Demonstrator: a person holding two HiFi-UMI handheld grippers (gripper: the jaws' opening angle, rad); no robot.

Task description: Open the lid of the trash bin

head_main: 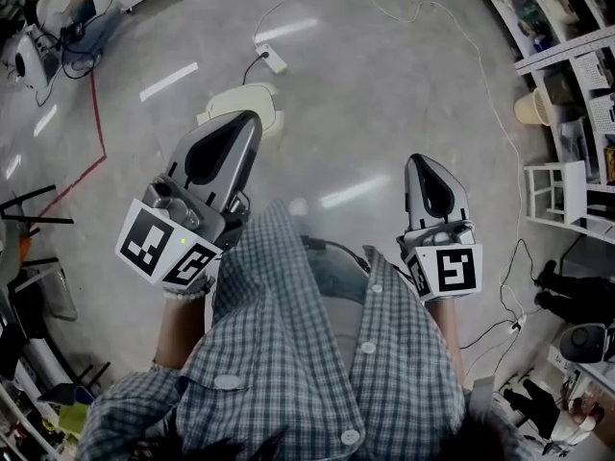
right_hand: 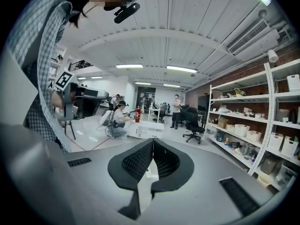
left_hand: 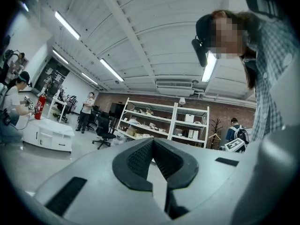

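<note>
trash bin (head_main: 252, 97): cream, rounded lid seen from above, lying flat and shut. it stands on the grey floor (head_main: 384, 84), partly hidden behind the left tool (head_main: 248, 121).
left tool: jaws tip to tip, holding nothing.
right tool (head_main: 421, 161): jaws also together and empty, well apart from the bin.

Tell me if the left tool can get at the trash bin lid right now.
Probably yes, once lowered. The trash bin stands on the floor just past the tip of the left tool, nothing visible between them. The tool's own view faces across the room, jaws together, so it must tilt down.
</note>
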